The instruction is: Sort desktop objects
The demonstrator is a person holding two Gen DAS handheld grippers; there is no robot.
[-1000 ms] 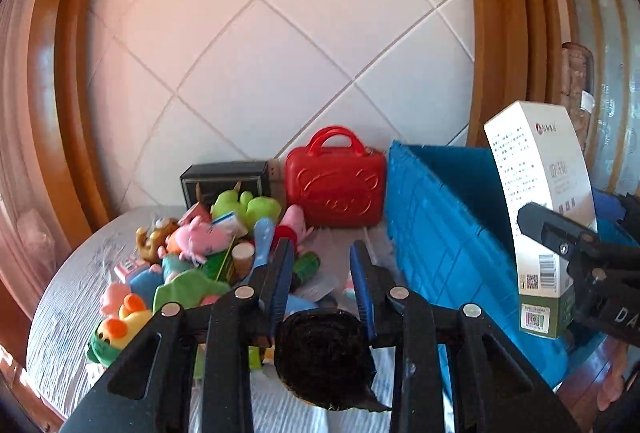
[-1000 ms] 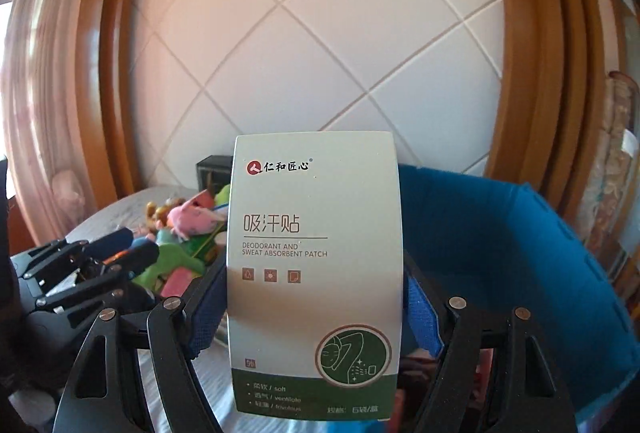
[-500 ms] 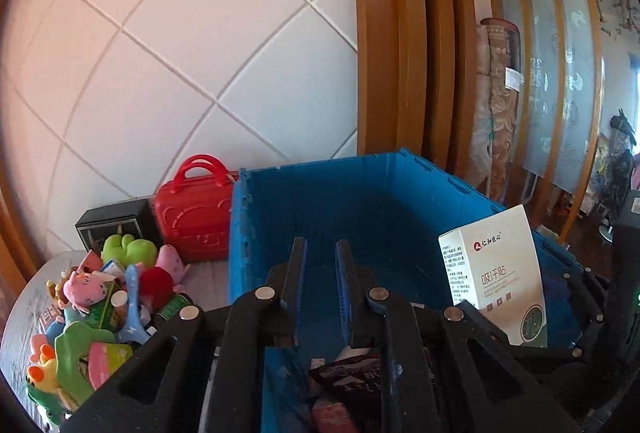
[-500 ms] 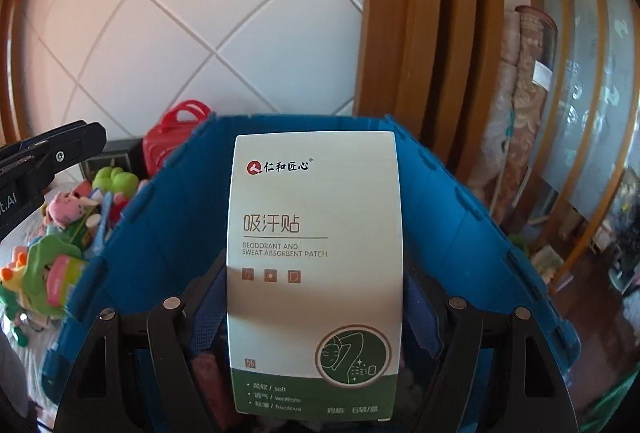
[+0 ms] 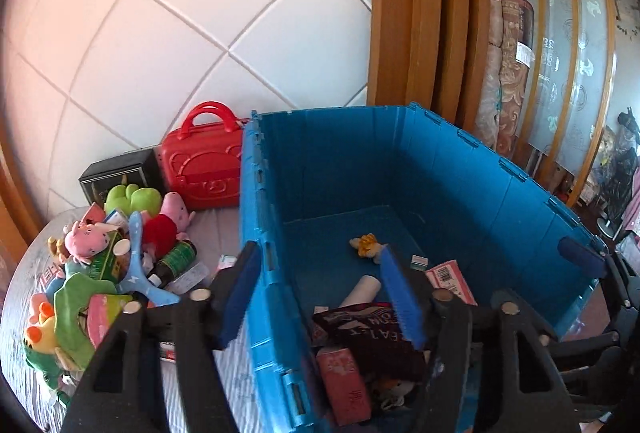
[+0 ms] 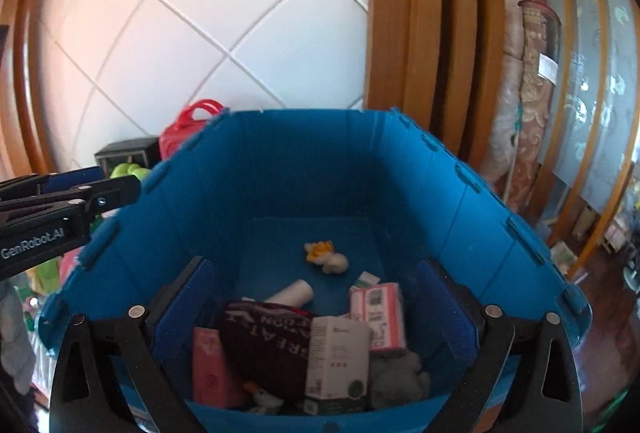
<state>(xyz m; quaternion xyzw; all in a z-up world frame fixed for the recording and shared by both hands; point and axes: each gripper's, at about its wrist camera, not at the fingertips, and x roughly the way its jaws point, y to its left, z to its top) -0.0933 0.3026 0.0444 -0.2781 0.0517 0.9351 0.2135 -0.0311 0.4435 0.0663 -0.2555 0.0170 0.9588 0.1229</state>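
A blue plastic crate (image 5: 460, 169) (image 6: 288, 161) stands on the table's right part. Inside lie a white and green patch box (image 6: 337, 363), a pink box (image 6: 210, 369), a dark red cloth (image 6: 266, 345), a red-striped pack (image 6: 380, 313), a white tube (image 6: 290, 293) and a small yellow toy (image 6: 324, 256). My right gripper (image 6: 320, 313) is open and empty above the crate's near end, over the patch box. My left gripper (image 5: 320, 293) is open and empty, straddling the crate's left wall. A pile of plush toys and bottles (image 5: 112, 253) lies left of the crate.
A red toy suitcase (image 5: 202, 165) and a black box (image 5: 116, 177) stand against the tiled wall behind the pile. Wooden frames (image 5: 420, 17) and rolled rugs (image 5: 508, 73) rise behind the crate. The left gripper shows at the left edge of the right wrist view (image 6: 52, 209).
My right gripper carried the patch box over the crate and opened; the box now lies inside. My left gripper swung right from the toy pile to the crate, dropped its dark item, and opened.
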